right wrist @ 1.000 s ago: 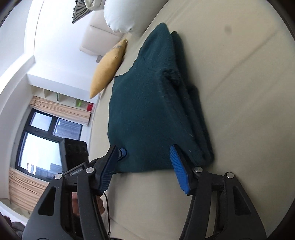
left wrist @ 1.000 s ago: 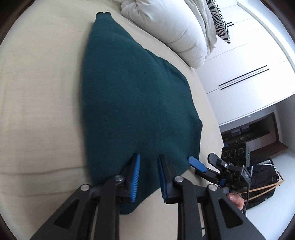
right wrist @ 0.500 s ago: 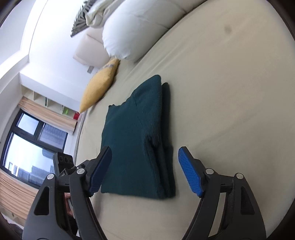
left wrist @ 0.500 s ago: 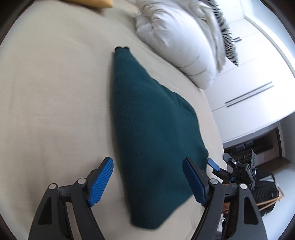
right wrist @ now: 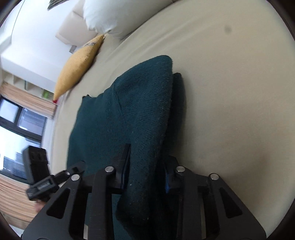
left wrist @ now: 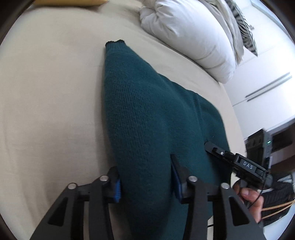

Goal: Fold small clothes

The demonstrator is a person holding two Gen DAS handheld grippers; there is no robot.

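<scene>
Both grippers closing on the teal sweater (left wrist: 147, 114) on the bed (left wrist: 46, 101): left gripper (left wrist: 145, 181) pinching its near edge, right gripper (right wrist: 145, 169) clamping the folded side. The long axis runs away from the fingers toward the pillow (left wrist: 186, 35).

Coarse matt knitted sweater (left wrist: 147, 120), smooth cloth bedsheet (left wrist: 46, 101), puffy soft pillow (left wrist: 193, 37)

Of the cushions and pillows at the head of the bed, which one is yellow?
The yellow cushion, lying left of the big white pillow in the right wrist view. The white pillow and the zebra-striped cushion behind it are not yellow.
</scene>
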